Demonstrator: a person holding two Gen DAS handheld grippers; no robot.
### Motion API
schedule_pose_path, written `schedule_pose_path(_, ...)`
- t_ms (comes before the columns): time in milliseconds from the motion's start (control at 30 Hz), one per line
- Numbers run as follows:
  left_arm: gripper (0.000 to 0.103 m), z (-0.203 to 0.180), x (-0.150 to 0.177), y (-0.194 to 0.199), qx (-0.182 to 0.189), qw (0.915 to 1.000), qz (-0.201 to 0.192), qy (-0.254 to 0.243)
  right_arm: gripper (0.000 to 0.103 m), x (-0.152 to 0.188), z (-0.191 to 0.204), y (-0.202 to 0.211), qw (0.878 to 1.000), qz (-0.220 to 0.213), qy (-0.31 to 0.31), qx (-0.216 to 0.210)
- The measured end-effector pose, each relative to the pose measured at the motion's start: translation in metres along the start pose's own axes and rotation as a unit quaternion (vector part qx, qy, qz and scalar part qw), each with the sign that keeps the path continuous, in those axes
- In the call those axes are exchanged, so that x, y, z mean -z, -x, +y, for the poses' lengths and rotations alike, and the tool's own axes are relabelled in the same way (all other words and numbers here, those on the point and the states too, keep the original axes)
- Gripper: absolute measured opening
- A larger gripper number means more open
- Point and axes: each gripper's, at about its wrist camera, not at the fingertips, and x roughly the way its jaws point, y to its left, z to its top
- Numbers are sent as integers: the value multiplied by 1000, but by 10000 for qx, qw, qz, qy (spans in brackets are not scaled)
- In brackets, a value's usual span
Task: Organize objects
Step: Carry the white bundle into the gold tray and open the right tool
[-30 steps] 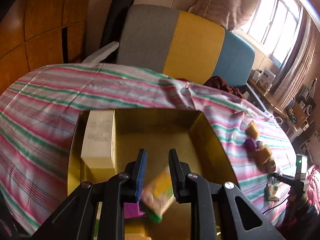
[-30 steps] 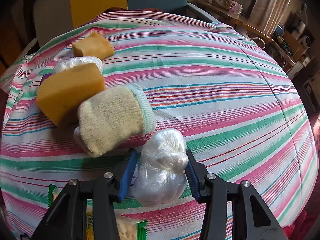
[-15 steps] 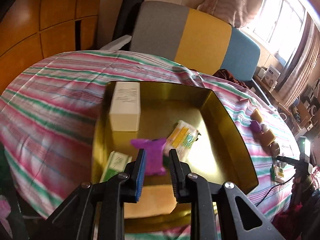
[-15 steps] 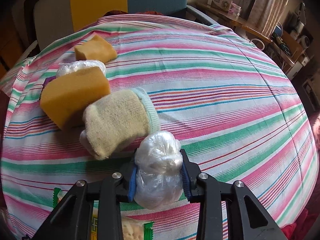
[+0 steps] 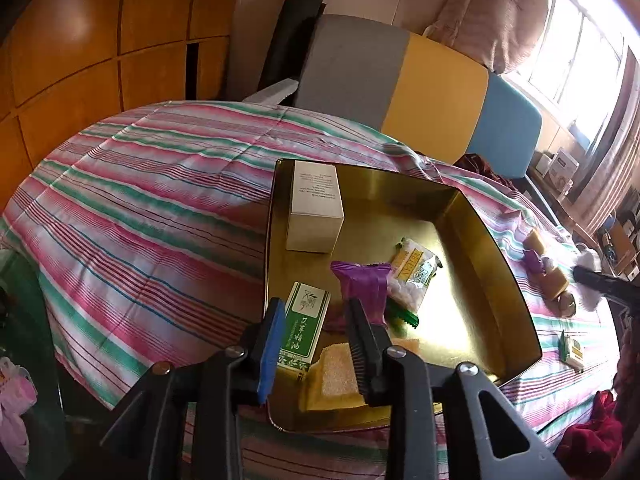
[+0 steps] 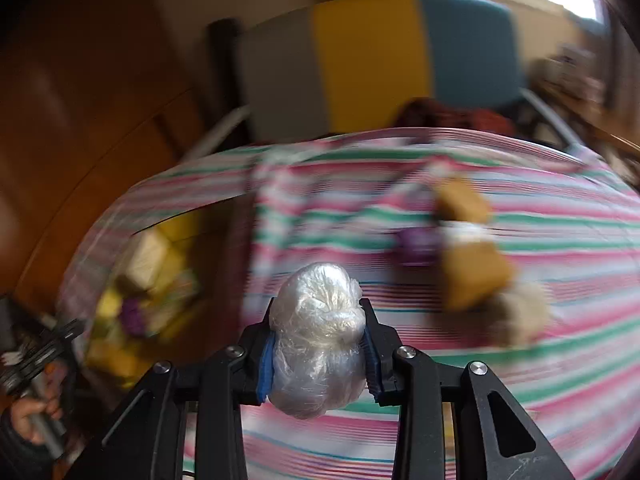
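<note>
L tongs [image 5: 314, 342] hang over the near edge of the gold tray [image 5: 484, 236], jaws opening w/ nothing gripped betw them; the green box [image 5: 306, 326] and a yellow sponge [image 5: 334, 376] show through the gap but lie loose on the tray floor. Also in the tray: white carton [image 5: 316, 206] standing at the far-left corner, purple wrapper [image 5: 362, 280] mid-tray, and a yellow-green snack pack [image 5: 414, 272] just R of it, the two overlapping. Tray sits on the striped cloth [image 5: 140, 208] that covers the counter. R of the tray, on the cloth: a row of small items, incl a yellow sponge block [image 5: 556, 282] and a small green packet [image 5: 572, 350] nearer the edge; too small to tell more. R tongs [image 6: 318, 346] are clamped on a clear plastic-wrapped bundle [image 6: 316, 336], pads pressed into both its sides, bundle held up off the cloth. R view is heavily blurred: tray shows as a yellow smear at L, and orange sponge blocks [image 6: 472, 276] w/ a purple item [image 6: 416, 246] lie on the cloth at R, well apart from the bundle. At the lower-L corner of the R view a hand [image 6: 28, 412] grips the handle of the other tool.
</note>
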Motion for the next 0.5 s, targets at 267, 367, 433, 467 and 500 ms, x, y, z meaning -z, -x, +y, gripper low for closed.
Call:
schedule_pose_path(267,60,11,10,8,31,10000,-39,5,43,22,114,-98,9907,938,534,-824)
schedule_pose_path(367,80,15,12,10,20,9999,-105,46,50,35,134,-122,9864,1234,615,-897)
schedule_pose_path(433,82,17,12,11,-1,9999,-149,87,66,43,140,-128,9835,1374,566,-1030)
schedule_pose_path(467,82,17,11,11,-11,9998,-170,96,68,47,142,-127,9830,1383,569,-1066)
schedule_pose_path(500,83,17,11,12,-22,9998,-196,94,68,50,143,-126,9831,1366,576,-1077)
